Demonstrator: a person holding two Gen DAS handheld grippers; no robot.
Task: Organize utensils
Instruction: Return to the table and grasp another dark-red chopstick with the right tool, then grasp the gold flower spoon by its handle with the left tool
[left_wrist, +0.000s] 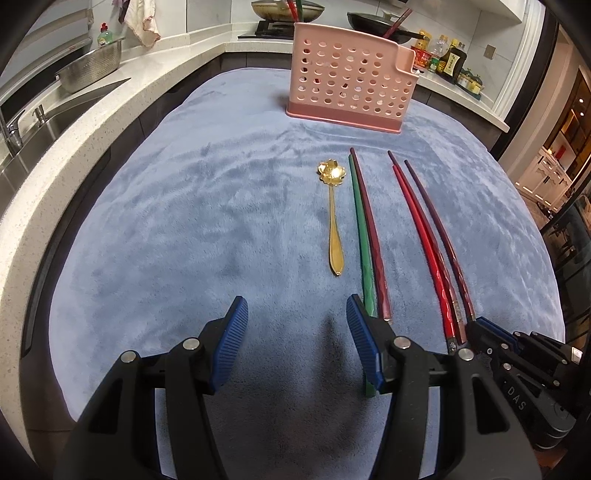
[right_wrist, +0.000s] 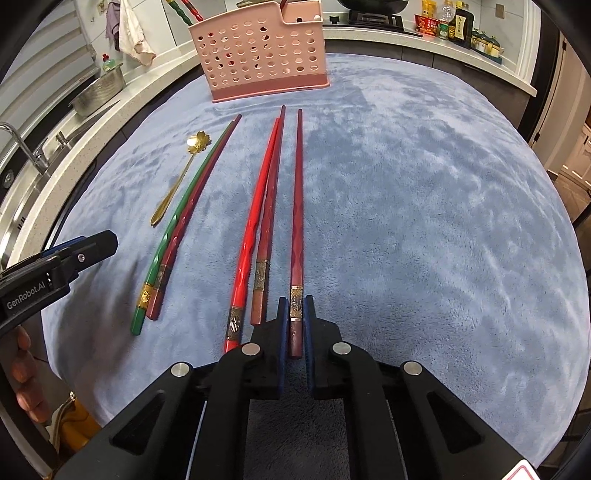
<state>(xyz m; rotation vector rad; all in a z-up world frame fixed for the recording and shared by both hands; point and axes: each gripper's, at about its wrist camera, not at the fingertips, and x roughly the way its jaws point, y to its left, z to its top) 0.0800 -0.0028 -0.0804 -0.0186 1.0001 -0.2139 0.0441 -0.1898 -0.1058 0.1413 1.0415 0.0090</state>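
1. Left wrist view: the left gripper (left_wrist: 295, 328) hangs released over the blue cloth (left_wrist: 184, 229), its blue pads apart with only cloth between them.
2. At its 12 o'clock a gold spoon (left_wrist: 334, 218) lies flat, flower-shaped bowl pointing away from the camera.
3. Just beside the spoon, toward 1 o'clock, a green chopstick (left_wrist: 360, 236) and a maroon chopstick (left_wrist: 371, 229) lie touching along their length; the green one's near end passes behind the gripper's right-side finger.
4. Further toward 2 o'clock lie a red chopstick (left_wrist: 421, 243), a brown chopstick close against it, seen mostly at its far tip (left_wrist: 391, 155), and a dark purple chopstick (left_wrist: 439, 236).
5. The right gripper (left_wrist: 476, 326) sits at 4 o'clock on the purple chopstick's near end.
6. A pink perforated utensil holder (left_wrist: 349, 77) stands upright at the cloth's far edge, at 12 o'clock.
7. Right wrist view: the right gripper (right_wrist: 296, 325) is clenched on the dark purple chopstick (right_wrist: 297, 206), both pads pressing its butt end by the gold band.
8. The red chopstick (right_wrist: 255, 225) and brown chopstick (right_wrist: 267, 221) lie just at its 11 o'clock.
9. The green (right_wrist: 173, 236) and maroon (right_wrist: 188, 229) pair, then the spoon (right_wrist: 177, 181), lie toward 10 o'clock.
10. The holder (right_wrist: 258, 55) stands at 12 o'clock; the left gripper (right_wrist: 92, 245) enters at 9 o'clock.
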